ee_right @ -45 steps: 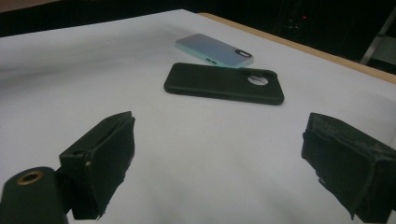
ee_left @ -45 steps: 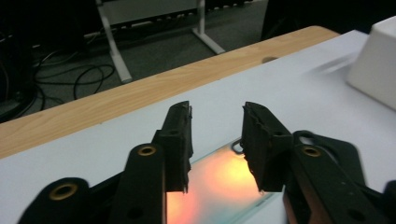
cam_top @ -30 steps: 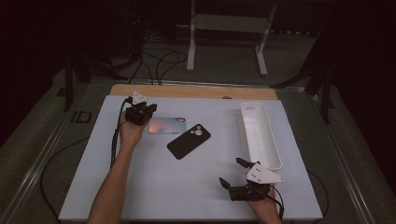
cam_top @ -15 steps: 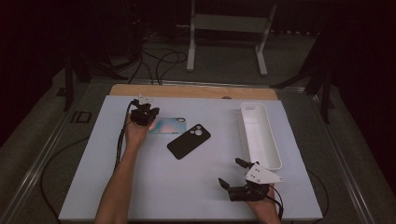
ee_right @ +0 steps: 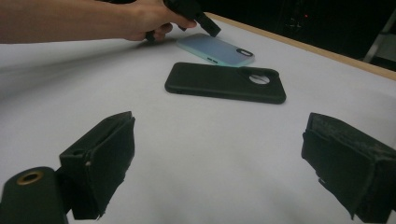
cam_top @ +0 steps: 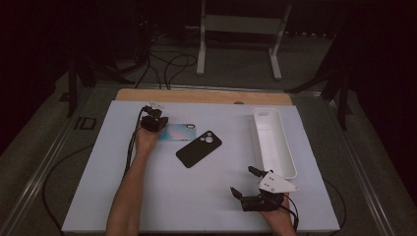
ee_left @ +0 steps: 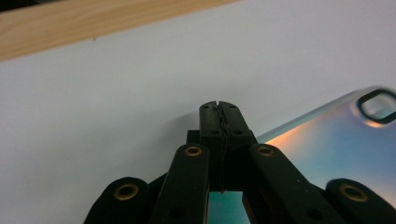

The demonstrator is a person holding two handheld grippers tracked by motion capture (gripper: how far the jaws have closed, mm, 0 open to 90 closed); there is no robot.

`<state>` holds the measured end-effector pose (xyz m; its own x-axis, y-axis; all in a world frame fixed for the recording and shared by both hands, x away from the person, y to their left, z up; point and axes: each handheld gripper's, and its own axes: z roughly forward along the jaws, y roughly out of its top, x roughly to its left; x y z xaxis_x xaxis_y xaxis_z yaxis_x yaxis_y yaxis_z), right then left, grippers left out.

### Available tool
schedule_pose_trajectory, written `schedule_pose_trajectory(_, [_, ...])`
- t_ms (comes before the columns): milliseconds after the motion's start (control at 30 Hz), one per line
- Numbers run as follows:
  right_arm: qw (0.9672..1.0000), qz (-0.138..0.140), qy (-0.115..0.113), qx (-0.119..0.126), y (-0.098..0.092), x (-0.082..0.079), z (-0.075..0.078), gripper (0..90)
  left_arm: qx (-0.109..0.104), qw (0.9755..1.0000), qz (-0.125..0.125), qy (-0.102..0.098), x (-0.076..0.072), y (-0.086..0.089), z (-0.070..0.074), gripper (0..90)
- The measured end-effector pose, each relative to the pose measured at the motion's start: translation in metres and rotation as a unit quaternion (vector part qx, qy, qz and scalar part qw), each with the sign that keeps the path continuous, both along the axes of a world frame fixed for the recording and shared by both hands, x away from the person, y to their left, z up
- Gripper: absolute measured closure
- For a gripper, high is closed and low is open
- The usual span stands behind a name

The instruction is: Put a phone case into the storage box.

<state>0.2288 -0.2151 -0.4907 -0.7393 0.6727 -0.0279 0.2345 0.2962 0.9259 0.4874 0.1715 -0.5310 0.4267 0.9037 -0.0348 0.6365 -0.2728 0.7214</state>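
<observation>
An iridescent blue phone point(cam_top: 179, 132) lies flat on the white table, with a black phone case point(cam_top: 199, 148) just to its front right. My left gripper point(cam_top: 157, 123) is held low over the phone's left end. In the left gripper view its jaws point(ee_left: 219, 108) are shut tight together with nothing between them, and the phone point(ee_left: 336, 144) lies just to their right. My right gripper point(cam_top: 243, 180) rests near the table's front right, open and holding nothing. The right gripper view point(ee_right: 219, 163) looks out on the case point(ee_right: 224, 81), the phone point(ee_right: 217, 49) and the other hand behind them.
A long white tray point(cam_top: 282, 147) stands along the right side of the table, just beyond my right gripper. A wooden strip point(cam_top: 201, 96) runs along the table's far edge. Cables and a metal stand sit on the dark floor behind.
My left hand has come down and a little to the right, onto the phone's left end, with its jaws still shut. The right gripper, phone and case have not moved.
</observation>
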Motion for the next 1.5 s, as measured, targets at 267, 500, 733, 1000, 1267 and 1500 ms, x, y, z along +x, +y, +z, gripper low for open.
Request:
schedule_pose_trajectory(267, [1.0000,-0.001,-0.003,0.001,-0.001,-0.001,0.001,9.5,0.028,0.9994,-0.012,0.015,-0.015,0.005,0.004,89.5])
schedule_pose_trajectory(500, [1.0000,-0.004,-0.002,0.001,-0.002,-0.001,0.001,9.5,0.009,0.9999,-0.009,0.011,-0.049,0.020,0.001,89.6])
schedule_pose_trajectory(733, [1.0000,0.001,-0.004,0.000,0.003,-0.001,0.001,9.5,0.003,1.0000,-0.005,0.000,-0.089,0.025,0.000,89.6])
schedule_pose_trajectory(1000, [1.0000,0.000,0.000,-0.003,0.004,-0.001,0.001,9.5,0.005,1.0000,-0.007,-0.003,-0.113,0.021,0.000,89.6])
schedule_pose_trajectory(1267, [1.0000,-0.003,-0.002,-0.003,0.001,0.001,0.001,9.5,-0.010,0.9998,-0.001,-0.016,-0.125,0.023,0.003,83.2])
schedule_pose_trajectory(1500, [1.0000,-0.005,-0.002,-0.001,-0.001,0.002,0.000,9.5,-0.046,0.9958,-0.013,-0.078,-0.153,0.027,0.030,67.1])
